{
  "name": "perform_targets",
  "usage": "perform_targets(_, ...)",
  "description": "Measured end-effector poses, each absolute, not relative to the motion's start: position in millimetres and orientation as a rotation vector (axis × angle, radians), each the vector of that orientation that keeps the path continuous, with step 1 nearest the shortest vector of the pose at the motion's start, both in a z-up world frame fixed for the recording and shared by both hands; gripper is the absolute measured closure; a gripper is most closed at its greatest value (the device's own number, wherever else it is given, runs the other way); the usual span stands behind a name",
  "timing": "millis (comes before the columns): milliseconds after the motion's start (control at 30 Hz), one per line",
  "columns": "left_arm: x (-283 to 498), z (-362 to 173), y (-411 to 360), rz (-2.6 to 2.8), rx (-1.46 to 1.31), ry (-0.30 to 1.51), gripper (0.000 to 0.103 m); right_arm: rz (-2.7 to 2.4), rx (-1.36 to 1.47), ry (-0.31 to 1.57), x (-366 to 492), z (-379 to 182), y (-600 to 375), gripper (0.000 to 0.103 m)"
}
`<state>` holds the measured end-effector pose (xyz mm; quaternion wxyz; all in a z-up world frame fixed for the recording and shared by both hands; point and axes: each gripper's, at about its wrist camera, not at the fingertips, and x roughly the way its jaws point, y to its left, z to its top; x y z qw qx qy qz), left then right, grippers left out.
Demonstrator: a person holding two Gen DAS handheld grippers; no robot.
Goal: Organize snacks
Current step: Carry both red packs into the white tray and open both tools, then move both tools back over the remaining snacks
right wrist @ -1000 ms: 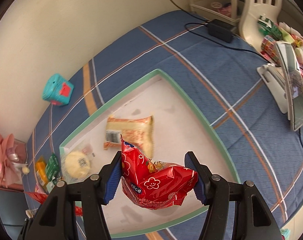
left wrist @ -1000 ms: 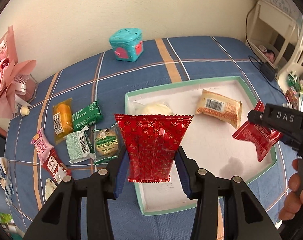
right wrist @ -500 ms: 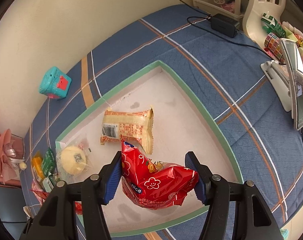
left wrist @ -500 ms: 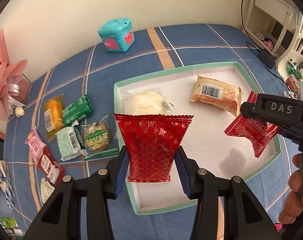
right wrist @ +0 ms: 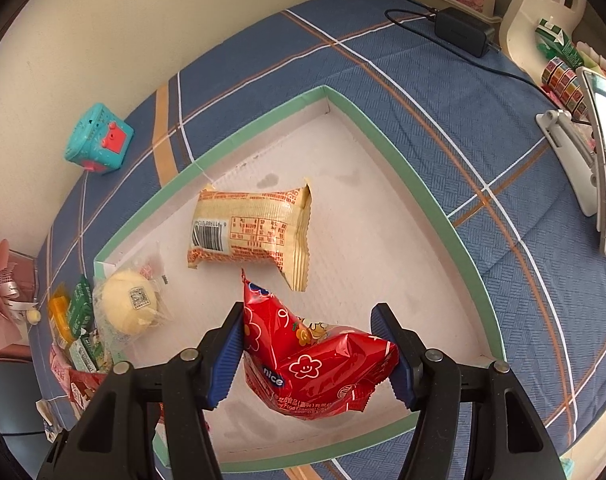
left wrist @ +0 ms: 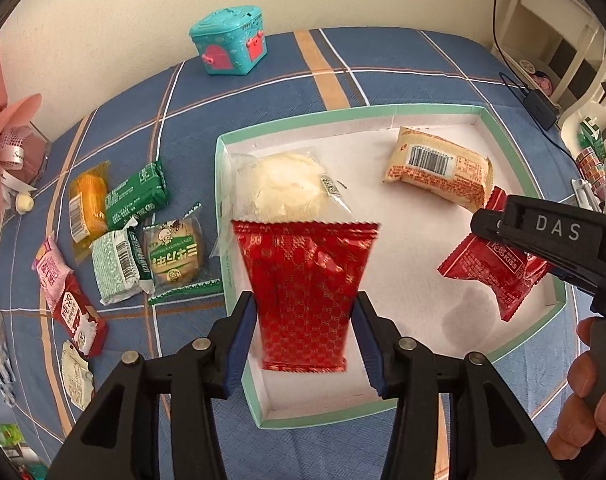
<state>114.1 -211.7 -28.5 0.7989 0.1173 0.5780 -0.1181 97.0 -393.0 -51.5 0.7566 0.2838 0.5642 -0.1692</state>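
Note:
My left gripper is shut on a red patterned snack packet and holds it above the near left part of the green-rimmed white tray. My right gripper is shut on a red flower-print snack bag above the tray's near right part; that bag also shows in the left wrist view. In the tray lie a round pale bun in clear wrap and a beige packet with a barcode.
Several loose snack packets lie on the blue plaid cloth left of the tray: orange, green, pale green, a biscuit, pink-red. A teal toy box stands by the wall. A charger and a phone stand are on the right.
Both grippers have moved forward over the tray with their packets still held. The tray and its bun and beige packet now look closer.

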Motion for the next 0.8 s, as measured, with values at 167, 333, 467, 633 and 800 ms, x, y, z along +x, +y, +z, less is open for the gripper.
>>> perform_targets(167,117,-30,-208,-0.236,0.234,1.249,0.043,-0.365,0.617,1.237,101,-54,-393,0.036)
perform_targets(333,120,-29,-202,-0.219,0.209,1.247,0.04,-0.355,0.61,1.236,104,-54,-391,0.036)
perform_targets(467,124,-29,-194,-0.198,0.18,1.251,0.036,-0.348,0.595,1.238,106,-54,-388,0.034)
perform_targets(633,131,-28,-179,-0.153,0.114,1.252,0.036,-0.336,0.585,1.23,106,-52,-384,0.027)
perform_targets(800,141,-26,-149,-0.062,0.01,1.248,0.036,-0.325,0.536,1.227,109,-48,-375,0.024)
